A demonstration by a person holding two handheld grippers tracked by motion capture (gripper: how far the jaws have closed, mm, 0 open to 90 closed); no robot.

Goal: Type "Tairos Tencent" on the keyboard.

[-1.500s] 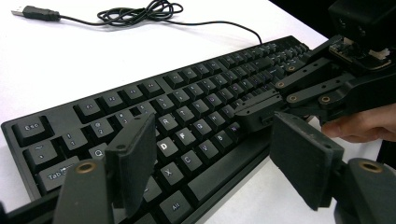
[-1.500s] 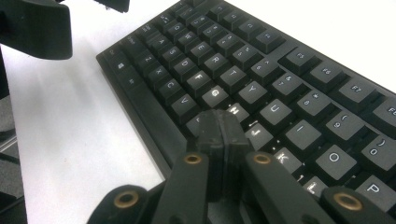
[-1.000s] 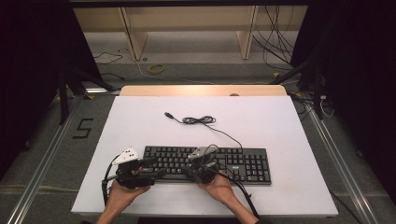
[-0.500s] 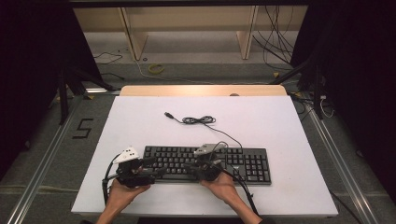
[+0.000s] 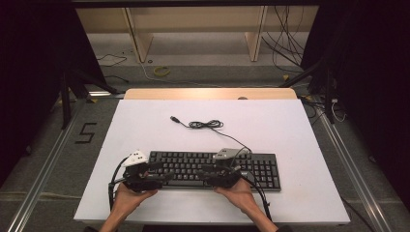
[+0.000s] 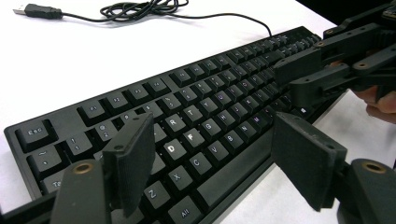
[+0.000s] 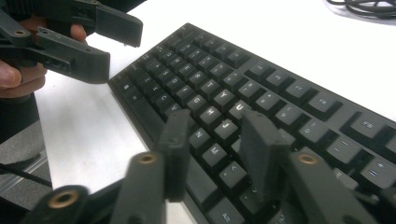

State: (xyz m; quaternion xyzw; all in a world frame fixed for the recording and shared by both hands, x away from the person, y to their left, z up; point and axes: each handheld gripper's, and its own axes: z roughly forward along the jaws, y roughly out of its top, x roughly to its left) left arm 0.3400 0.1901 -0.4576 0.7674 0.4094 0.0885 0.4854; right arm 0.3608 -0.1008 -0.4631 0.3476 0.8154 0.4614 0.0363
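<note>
A black keyboard [image 5: 263,169] lies across the near half of the white table [image 5: 145,125], with its coiled cable [image 5: 205,124] and USB plug [image 5: 174,119] behind it. My left gripper [image 5: 163,175] hovers over the keyboard's left end. In the left gripper view its jaws [image 6: 217,158] stand wide open above the letter keys [image 6: 205,102], with nothing between them. My right gripper [image 5: 205,173] points left over the middle keys. Its jaws [image 7: 217,149] have just been opening and stand partly apart over the keys [image 7: 280,93], gripping nothing.
The two grippers face each other a short way apart over the keyboard; the right gripper [image 6: 322,70] shows in the left gripper view and the left gripper [image 7: 88,42] in the right gripper view. A wooden strip [image 5: 208,93] edges the table's far side. Wooden shelving and loose cables lie beyond.
My right gripper has shifted slightly to the right along the keyboard and lifted a little. The left gripper and the keyboard have stayed where they were.
</note>
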